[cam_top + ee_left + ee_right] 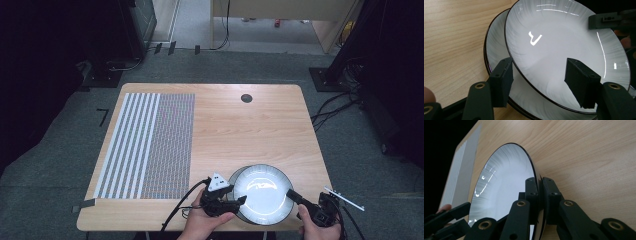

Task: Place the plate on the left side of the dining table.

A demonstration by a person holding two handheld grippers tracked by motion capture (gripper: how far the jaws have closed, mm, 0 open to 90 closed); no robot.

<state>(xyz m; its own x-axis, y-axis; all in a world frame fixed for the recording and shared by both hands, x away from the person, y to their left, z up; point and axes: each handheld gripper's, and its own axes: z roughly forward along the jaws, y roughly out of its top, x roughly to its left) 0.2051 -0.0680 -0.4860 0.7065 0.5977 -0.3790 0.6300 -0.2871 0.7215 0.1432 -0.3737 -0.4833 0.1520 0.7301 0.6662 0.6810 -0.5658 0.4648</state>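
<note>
The right gripper (539, 195) clamps the dark rim of the glossy, ribbed upper plate (263, 187), apparently tilted over a second plate (496, 47) at the wooden table's (240, 130) near edge; the left gripper (537, 80) gapes apart.

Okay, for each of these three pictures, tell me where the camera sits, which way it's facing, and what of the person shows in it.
High view: above the person's side, looking forward and down on the light wooden table; both hands and tools enter at the bottom.
Left gripper view: rides the left tool, looking between its open jaws at the upper dark-rimmed white plate.
Right gripper view: rides the right tool, looking along the plate's rim it grips.
Shared: that plate.
</note>
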